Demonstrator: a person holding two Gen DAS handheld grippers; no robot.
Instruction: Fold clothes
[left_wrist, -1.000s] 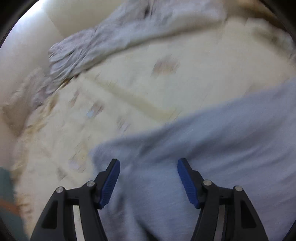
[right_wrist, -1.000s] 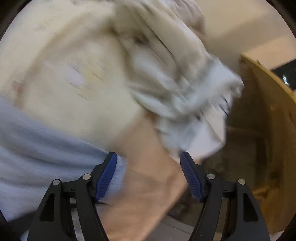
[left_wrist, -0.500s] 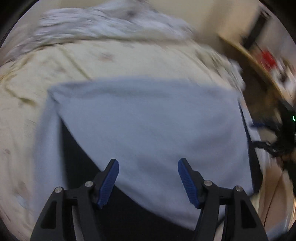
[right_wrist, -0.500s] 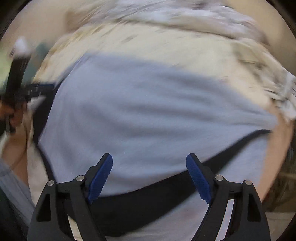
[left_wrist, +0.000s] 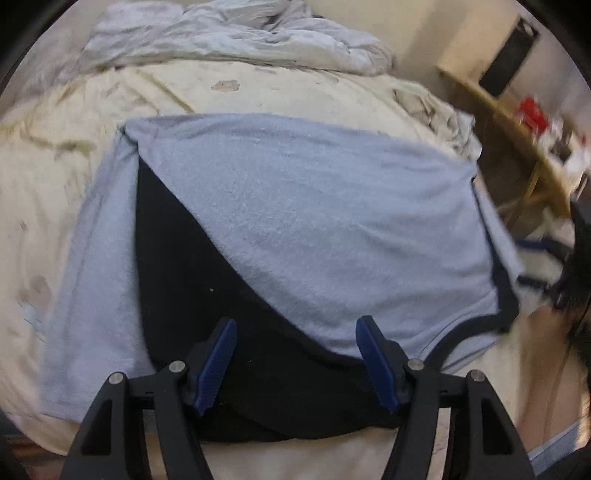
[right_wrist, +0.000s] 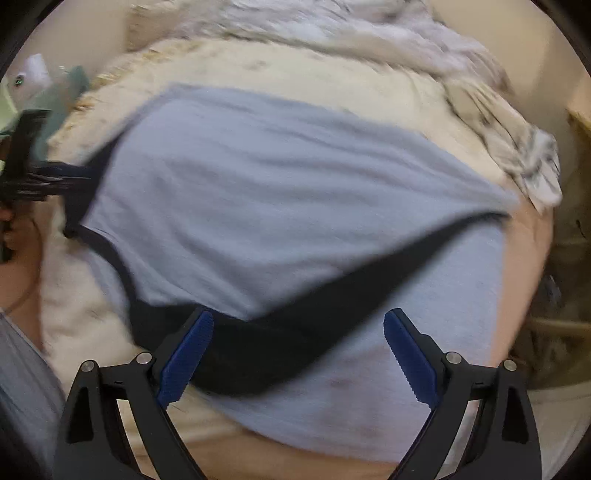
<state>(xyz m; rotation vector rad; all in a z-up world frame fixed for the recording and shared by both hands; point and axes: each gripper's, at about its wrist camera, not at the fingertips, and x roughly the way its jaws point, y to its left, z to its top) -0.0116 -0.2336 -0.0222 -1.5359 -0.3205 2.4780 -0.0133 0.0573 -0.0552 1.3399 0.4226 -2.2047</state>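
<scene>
Garment (left_wrist: 314, 221) is lying on the bed (left_wrist: 74, 122) with one fold laid over and more folding awaiting you, while your left gripper (left_wrist: 295, 363) is hovering open and empty, your right gripper (right_wrist: 297, 363) opening wider, gripping nothing.

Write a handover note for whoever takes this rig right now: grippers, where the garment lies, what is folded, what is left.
Left gripper: open, nothing between the pads, above the near edge.
Right gripper: open, jaws have just been opening, empty.
Light blue garment: lies on the cream bedspread, one fold made, top layer laid diagonally so its black lining shows at the near left.
Crumpled grey bedding lies at the far side.
Left: probably fold again and square the edges.
</scene>
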